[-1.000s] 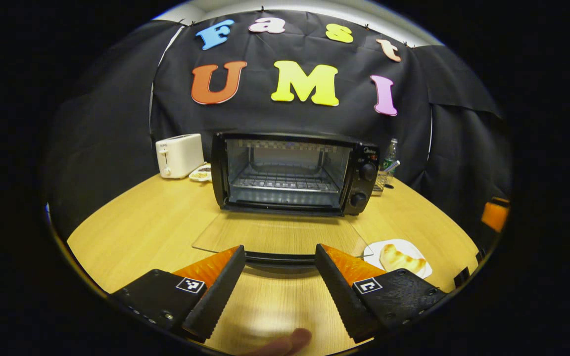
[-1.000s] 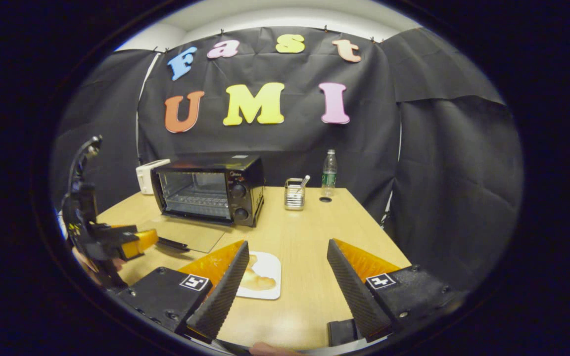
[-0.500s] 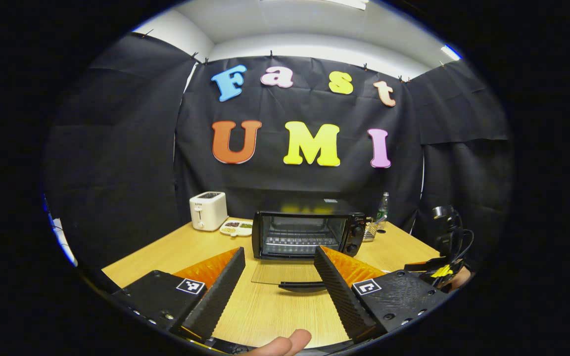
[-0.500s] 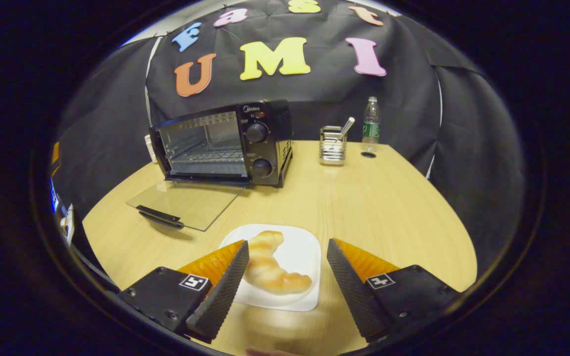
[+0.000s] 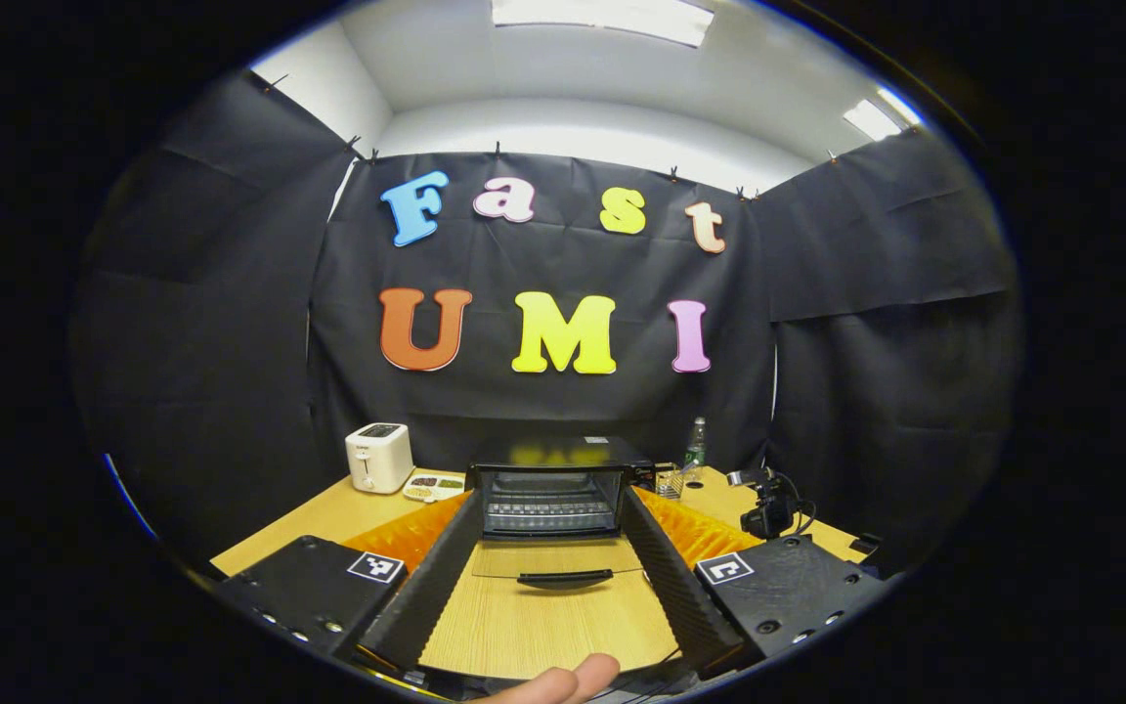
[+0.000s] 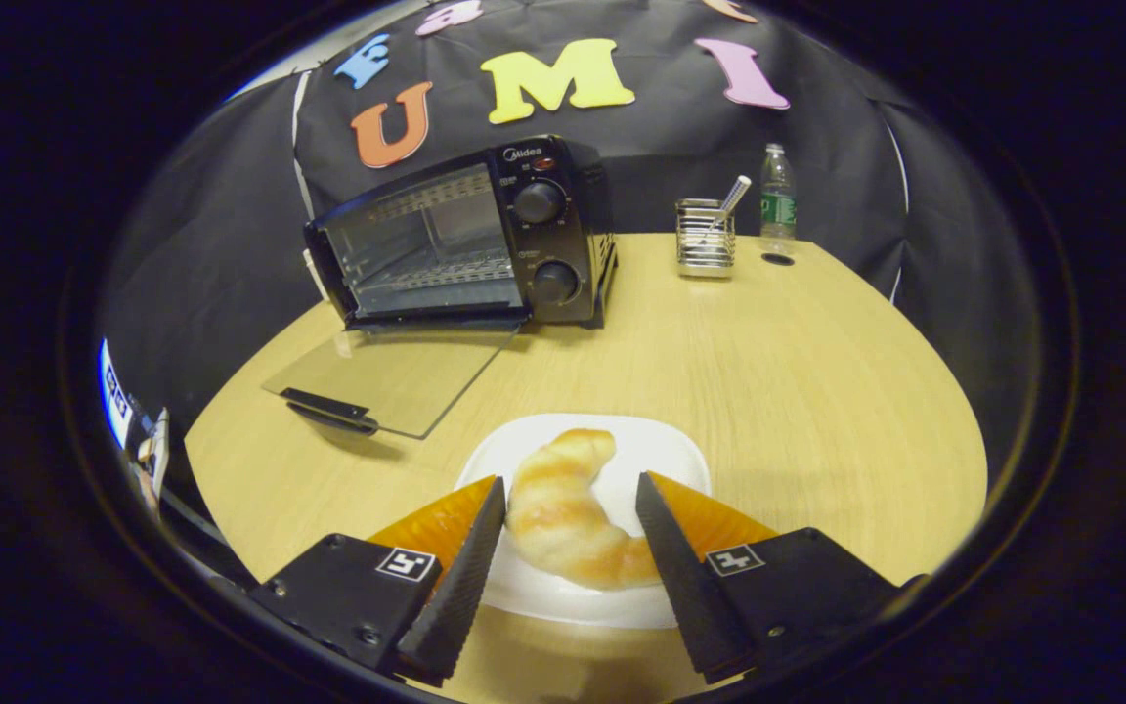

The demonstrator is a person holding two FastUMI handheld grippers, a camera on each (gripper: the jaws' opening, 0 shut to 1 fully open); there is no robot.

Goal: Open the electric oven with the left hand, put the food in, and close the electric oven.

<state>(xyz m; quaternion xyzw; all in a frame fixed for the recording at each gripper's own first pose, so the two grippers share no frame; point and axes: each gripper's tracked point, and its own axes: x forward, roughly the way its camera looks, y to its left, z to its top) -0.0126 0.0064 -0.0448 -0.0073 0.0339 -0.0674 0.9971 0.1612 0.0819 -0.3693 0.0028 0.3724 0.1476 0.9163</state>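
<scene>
So the croissant [image 6: 563, 513] sat on a white plate [image 6: 666, 455] near the front edge of the bench [image 6: 798, 391], and the right claw [image 6: 568, 548] was down around it with its fingers apart, one on each side of the roll. I couldn't tell if either finger was touching the crust yet, and it didn't look clamped.

Handling guess: that thing looked light, soft and flaky, so a hard squeeze would've crushed it or flaked the crust off. It curves, so I'd have taken it across the fat middle, not the thin tips, which look like they'd snap or let it swing. The glazed top seemed a bit slick too. The plate was loose on the bench, so it could've skated if nudged.

The oven [image 6: 465, 244] stood toward the back left of the bench with its glass door [image 6: 397, 376] already dropped flat, handle [image 6: 328, 406] forward. The left claw [image 5: 548, 577] was held well back from it, spread wide and empty.
</scene>
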